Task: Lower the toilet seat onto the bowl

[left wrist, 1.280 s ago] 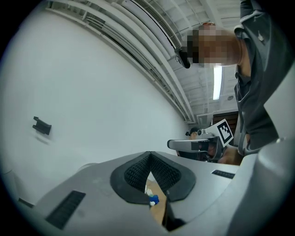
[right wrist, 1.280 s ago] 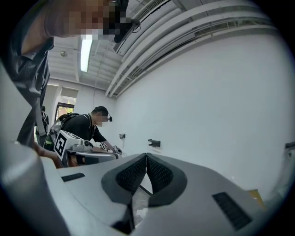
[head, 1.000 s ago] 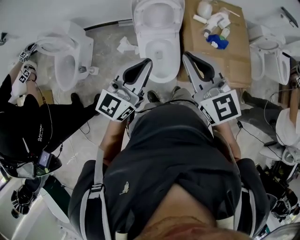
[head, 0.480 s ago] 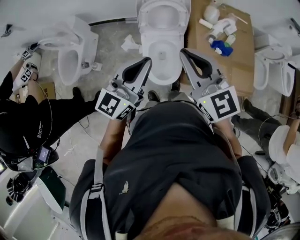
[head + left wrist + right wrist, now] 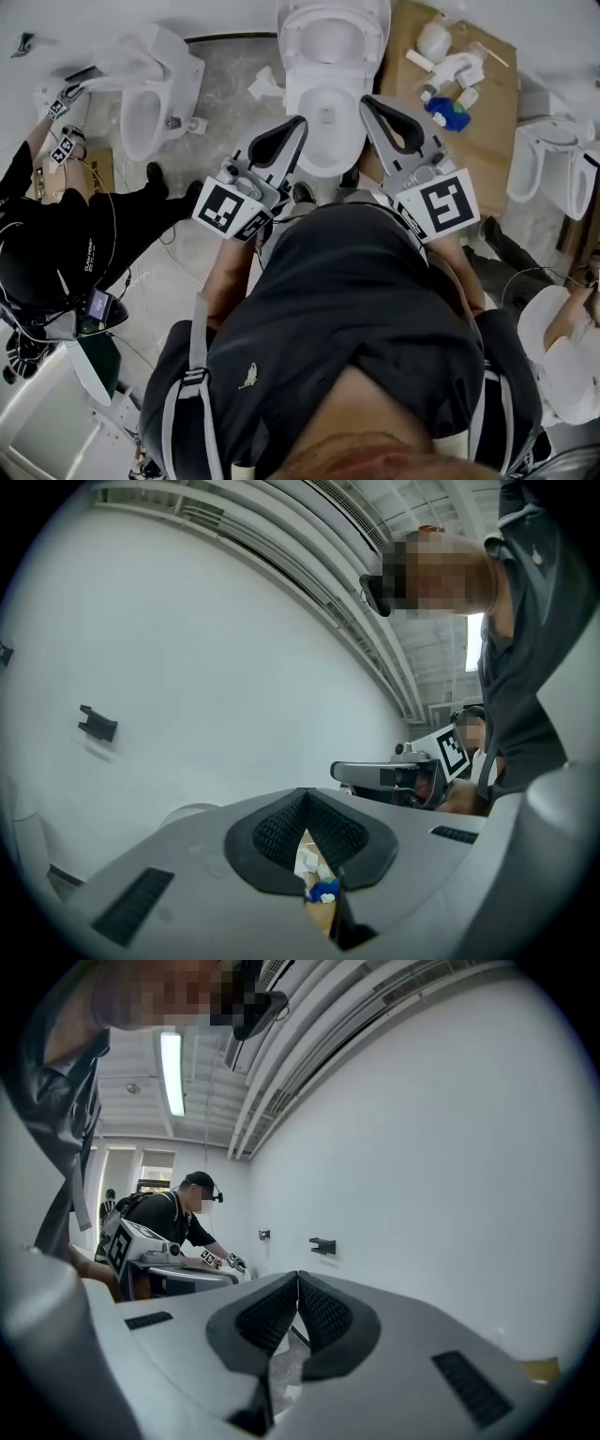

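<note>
White wall [image 5: 234, 667] fronts left gripper [image 5: 302, 792] and right gripper [image 5: 298, 1275], jaws together, empty.

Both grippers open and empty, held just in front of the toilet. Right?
Not open. The left gripper and right gripper are both shut, tips touching, as each gripper view shows. Both are empty, held just in front of the toilet.

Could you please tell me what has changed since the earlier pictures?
Hardly anything: the toilet and cardboard slid slightly right in the head view, apparently the camera turning. Nothing was grasped or released. The left gripper and right gripper stay shut and empty; the seat stays up.
</note>
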